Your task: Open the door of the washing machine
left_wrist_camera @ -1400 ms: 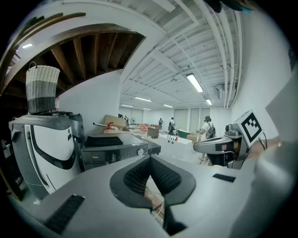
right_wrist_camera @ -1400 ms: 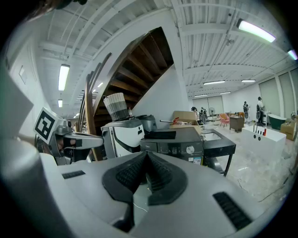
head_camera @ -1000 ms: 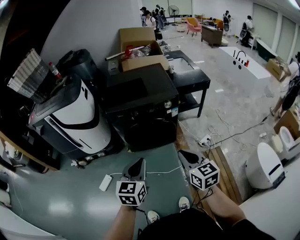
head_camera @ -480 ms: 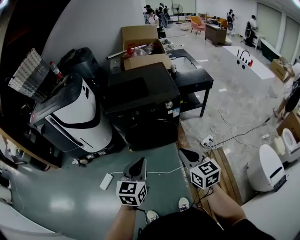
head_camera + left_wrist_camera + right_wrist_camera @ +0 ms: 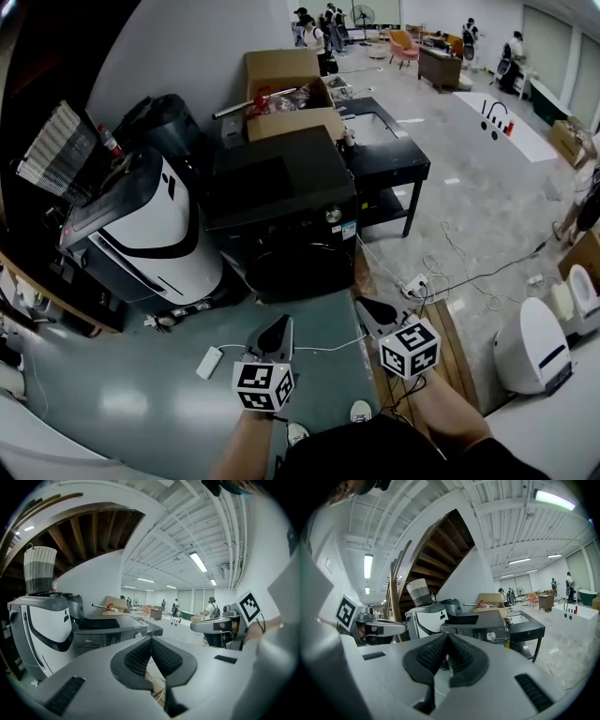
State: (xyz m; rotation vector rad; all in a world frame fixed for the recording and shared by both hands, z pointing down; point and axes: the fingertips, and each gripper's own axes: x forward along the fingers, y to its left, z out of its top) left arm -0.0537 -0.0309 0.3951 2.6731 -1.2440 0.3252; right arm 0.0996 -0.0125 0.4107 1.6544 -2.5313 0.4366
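Green flooring is lying between the person and the washing machine, which is standing against the grey wall between a white appliance and a black table, with a cardboard box just behind it. Its round front door is looking shut against the dark front, so the task is seemingly not yet beginning: the approach, the grip on the door and the pull are all remaining. Both the left gripper and the right gripper are pointing toward the machine from well apart, each with its jaws pressing together, holding nothing and touching nothing.
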